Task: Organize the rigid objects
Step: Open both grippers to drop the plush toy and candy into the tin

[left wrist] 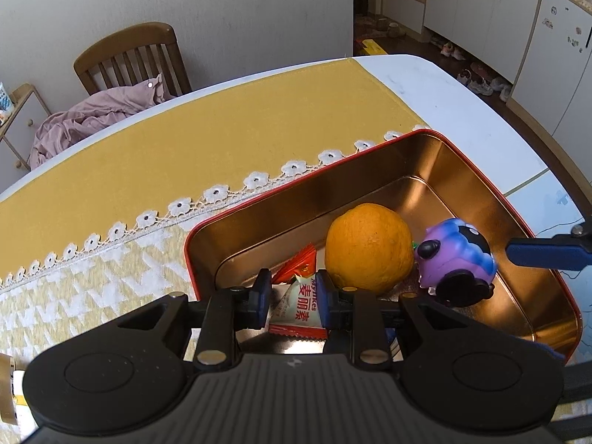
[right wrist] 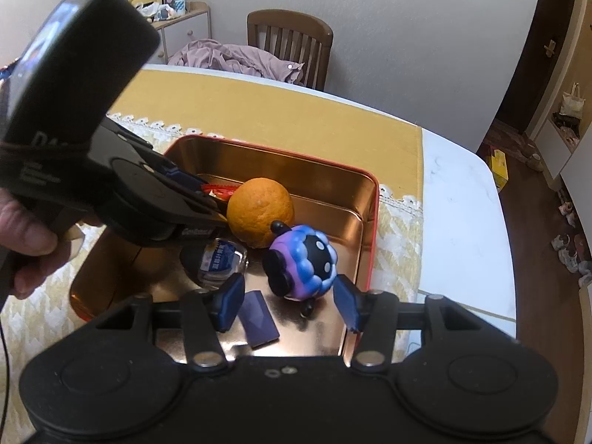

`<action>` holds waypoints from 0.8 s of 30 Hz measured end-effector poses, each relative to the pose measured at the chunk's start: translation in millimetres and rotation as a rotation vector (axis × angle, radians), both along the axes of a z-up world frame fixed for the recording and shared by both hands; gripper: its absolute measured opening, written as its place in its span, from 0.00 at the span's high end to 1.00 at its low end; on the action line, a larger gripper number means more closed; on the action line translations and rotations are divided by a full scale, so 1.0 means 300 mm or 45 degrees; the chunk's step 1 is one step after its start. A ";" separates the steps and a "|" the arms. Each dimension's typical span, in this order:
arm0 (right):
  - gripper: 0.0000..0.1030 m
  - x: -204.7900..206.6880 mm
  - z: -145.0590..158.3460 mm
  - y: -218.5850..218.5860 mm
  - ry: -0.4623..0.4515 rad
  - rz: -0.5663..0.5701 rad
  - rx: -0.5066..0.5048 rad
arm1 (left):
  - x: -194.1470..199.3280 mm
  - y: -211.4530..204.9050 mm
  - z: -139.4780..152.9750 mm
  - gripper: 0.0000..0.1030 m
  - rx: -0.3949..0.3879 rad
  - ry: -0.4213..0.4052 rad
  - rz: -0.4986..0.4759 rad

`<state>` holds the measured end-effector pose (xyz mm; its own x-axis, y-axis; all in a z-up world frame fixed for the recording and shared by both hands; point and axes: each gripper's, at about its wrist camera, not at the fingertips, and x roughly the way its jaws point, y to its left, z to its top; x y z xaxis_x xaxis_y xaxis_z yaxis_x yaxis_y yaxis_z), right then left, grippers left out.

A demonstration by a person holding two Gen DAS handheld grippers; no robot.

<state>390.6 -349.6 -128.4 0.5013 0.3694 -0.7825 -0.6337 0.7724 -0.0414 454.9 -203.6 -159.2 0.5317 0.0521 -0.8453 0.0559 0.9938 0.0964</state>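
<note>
Right now your left hand-held gripper (left wrist: 292, 298) is clamped on a white and red candy packet (left wrist: 298, 309), low in the centre of the left wrist view, and it holds that packet inside the near left corner of the red tin (left wrist: 481, 170). Just beyond the packet, towards the upper left of it, a red wrapper (left wrist: 299, 264) lies on the tin floor, and the orange (left wrist: 370, 246) sits close on the right, near the right pad. So I judge the packet can simply be let go where it hangs, with little room to swing right.

Your right hand-held gripper (right wrist: 290, 301) stands with its pads spread wide and nothing between them, low in the centre of the right wrist view. The purple toy (right wrist: 303, 262) lies straight ahead of it, just past the fingertips and slightly right of centre, already inside the tin. A dark flat card (right wrist: 259, 320) lies on the tin floor beside the left pad, its long axis running roughly away from you. A small clear jar (right wrist: 222, 262) sits to the upper left, under the left hand-held gripper. The tin rests on a yellow cloth (right wrist: 296, 118) over the bench (right wrist: 462, 199). Of the two, the right is nearer the toy; the left is nearer the orange.
</note>
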 end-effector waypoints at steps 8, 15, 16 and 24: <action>0.41 -0.025 0.032 -0.020 0.004 -0.019 0.051 | -0.034 -0.001 0.018 0.70 0.006 0.004 -0.007; 0.38 -0.040 0.070 -0.046 0.010 -0.061 0.111 | -0.086 0.020 0.083 0.48 -0.045 -0.070 0.006; 0.38 -0.041 0.075 -0.050 0.014 -0.070 0.120 | -0.092 0.024 0.091 0.48 -0.053 -0.075 0.008; 0.32 -0.075 0.117 -0.077 0.022 -0.106 0.178 | -0.173 0.042 0.162 0.48 -0.091 -0.127 -0.004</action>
